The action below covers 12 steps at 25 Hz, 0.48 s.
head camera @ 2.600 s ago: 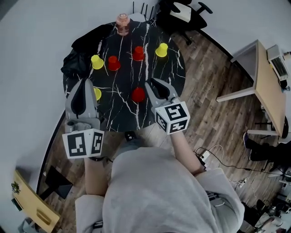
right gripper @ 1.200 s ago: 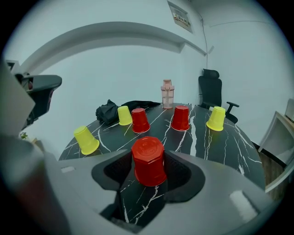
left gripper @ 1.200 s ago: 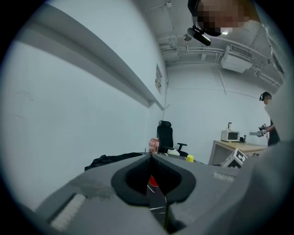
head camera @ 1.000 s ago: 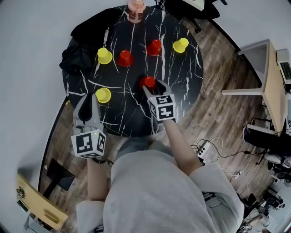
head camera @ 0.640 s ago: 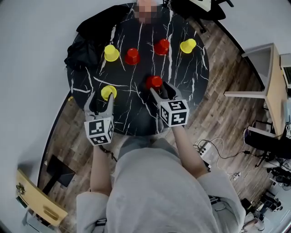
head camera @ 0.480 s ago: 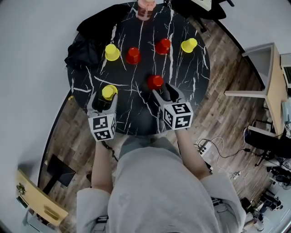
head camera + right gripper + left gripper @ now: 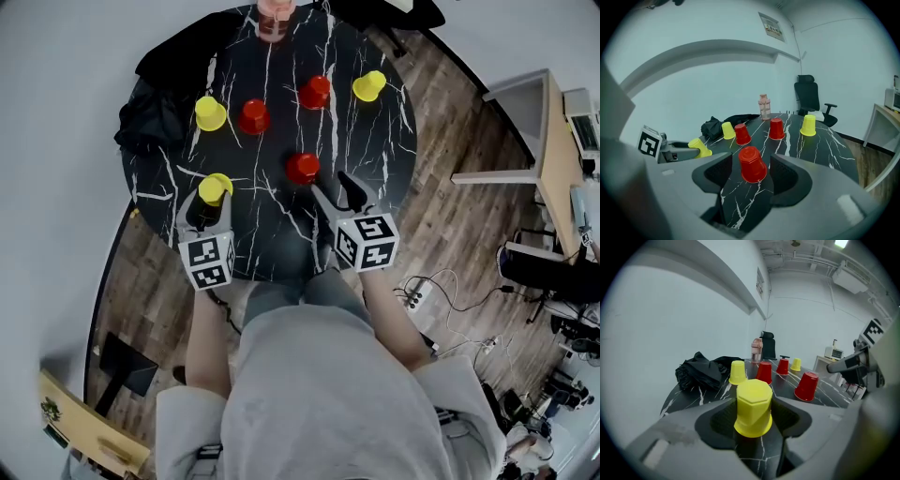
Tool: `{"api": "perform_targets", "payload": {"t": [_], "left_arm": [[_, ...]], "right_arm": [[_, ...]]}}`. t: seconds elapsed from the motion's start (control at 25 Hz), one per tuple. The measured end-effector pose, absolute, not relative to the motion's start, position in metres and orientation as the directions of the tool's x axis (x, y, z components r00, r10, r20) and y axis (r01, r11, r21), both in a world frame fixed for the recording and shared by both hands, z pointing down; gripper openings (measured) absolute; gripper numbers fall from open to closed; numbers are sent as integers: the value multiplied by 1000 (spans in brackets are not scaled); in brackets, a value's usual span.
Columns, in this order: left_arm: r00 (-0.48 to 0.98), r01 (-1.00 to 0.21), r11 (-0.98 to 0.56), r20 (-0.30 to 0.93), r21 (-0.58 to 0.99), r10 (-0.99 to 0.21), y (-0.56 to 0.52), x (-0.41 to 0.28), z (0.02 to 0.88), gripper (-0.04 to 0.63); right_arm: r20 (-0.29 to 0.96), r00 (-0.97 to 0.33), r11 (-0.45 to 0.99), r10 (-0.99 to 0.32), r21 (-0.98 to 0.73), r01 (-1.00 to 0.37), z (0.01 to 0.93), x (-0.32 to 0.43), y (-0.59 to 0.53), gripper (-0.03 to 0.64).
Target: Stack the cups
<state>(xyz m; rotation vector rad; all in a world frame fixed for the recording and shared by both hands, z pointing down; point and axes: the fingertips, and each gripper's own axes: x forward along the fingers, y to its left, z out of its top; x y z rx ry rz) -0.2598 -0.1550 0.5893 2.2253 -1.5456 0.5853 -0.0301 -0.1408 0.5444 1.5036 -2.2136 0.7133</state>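
A yellow cup [image 7: 215, 187] [image 7: 752, 406] stands upside down near the round black marble table's [image 7: 272, 234] left edge. My left gripper [image 7: 208, 199] [image 7: 752, 411] has just been closing; its pads touch the cup's rim on both sides. In the right gripper view the yellow cup [image 7: 700, 147] leans. A red cup [image 7: 302, 167] [image 7: 751, 164] stands upside down just ahead of my right gripper's [image 7: 335, 187] [image 7: 751, 176] tips. That gripper's jaws have just opened a little wider, with gaps on both sides of the cup.
Farther back stand a yellow cup [image 7: 210, 112], two red cups [image 7: 253, 116] [image 7: 314, 92] and another yellow cup [image 7: 368, 85], all upside down. A pink bottle [image 7: 274, 23] stands at the far edge and a black garment [image 7: 145, 122] lies at the left. A wooden desk [image 7: 553, 141] stands to the right.
My left gripper was shut and short of the yellow cup; it opened, came down and forward, and now has the cup between its jaws. The right gripper stays by the red cup.
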Motion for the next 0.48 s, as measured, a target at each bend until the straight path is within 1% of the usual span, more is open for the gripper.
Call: {"api": "perform_targets", "payload": {"t": [0.24,0.48], "left_arm": [[411,-897,-438,493,67,-767,-169,-209,578,241],[463,-854,-518,511,40,-724,-172,-164,587,241]], "right_arm": [[533,-326,256,-781,-203,-945,530,-13,-134,252],[518,-283,202,-808,-207,-957,519,14,-126,250]]}}
